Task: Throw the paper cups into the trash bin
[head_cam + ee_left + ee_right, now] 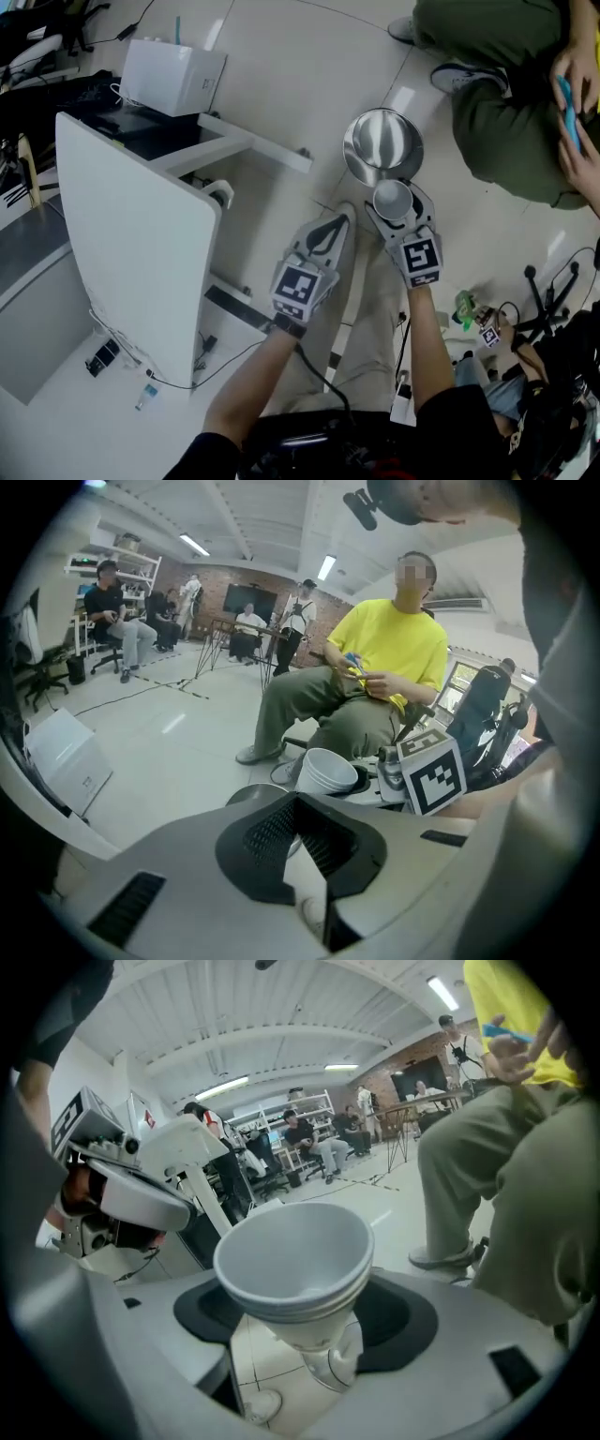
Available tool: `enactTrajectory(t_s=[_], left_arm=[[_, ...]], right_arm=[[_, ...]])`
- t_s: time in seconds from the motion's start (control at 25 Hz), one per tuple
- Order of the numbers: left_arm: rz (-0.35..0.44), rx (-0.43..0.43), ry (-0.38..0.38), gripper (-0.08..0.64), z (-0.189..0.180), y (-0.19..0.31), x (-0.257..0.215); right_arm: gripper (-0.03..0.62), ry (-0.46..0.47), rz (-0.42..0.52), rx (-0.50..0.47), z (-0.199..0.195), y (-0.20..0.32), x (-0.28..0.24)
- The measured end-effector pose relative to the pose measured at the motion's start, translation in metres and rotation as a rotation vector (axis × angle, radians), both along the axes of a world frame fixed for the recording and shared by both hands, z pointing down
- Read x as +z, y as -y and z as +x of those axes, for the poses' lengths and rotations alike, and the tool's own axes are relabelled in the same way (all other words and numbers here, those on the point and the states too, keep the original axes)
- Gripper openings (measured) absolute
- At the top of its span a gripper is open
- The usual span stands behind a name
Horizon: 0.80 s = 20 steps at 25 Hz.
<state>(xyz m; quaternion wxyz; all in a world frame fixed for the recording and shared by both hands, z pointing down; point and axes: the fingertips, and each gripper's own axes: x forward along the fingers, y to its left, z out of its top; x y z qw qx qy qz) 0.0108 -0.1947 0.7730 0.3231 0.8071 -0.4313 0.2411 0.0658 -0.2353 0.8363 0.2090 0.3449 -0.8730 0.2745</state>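
Observation:
A stack of nested white paper cups [391, 197] stands upright between the jaws of my right gripper [395, 212], which is shut on it just in front of a round shiny metal trash bin [380, 141] on the floor. In the right gripper view the cups [295, 1260] fill the middle, gripped low down by the right gripper [309, 1340]. My left gripper [339, 223] hovers beside it on the left, its tips together and nothing in them. The left gripper view shows its closed tips [298, 803], with the cups [326, 769] and the bin's rim [246, 796] beyond.
A white table [131, 234] stands on the left, a white box [173, 75] on the floor behind it. A seated person in green trousers [506, 112] is close behind the bin at upper right. Cables and stands [548, 291] lie at right.

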Motion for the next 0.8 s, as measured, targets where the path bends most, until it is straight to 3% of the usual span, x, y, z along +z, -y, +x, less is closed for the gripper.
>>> enactTrajectory(t_s=[0.24,0.44,0.68,0.8], left_arm=[[-0.025,0.000,-0.016,-0.008,-0.008,0.017,0.049],[-0.023,0.053,0.003,-0.006,-0.019,-0.003,0.073],[-0.018,0.016,-0.026,-0.008,-0.044,-0.027,0.078],[0.001,0.005,-0.054,-0.008,-0.049,-0.034,0.077]], right_arm=[[0.350,-0.020,-0.068,-0.022,-0.019,0.008,0.061],[0.351,-0.050,-0.231,-0.068,-0.039,0.000,0.144],[0.351,-0.194,-0.403,-0.103,-0.043,0.002,0.241],[0.351,-0.218,-0.452,-0.098,-0.042,0.011,0.268]])
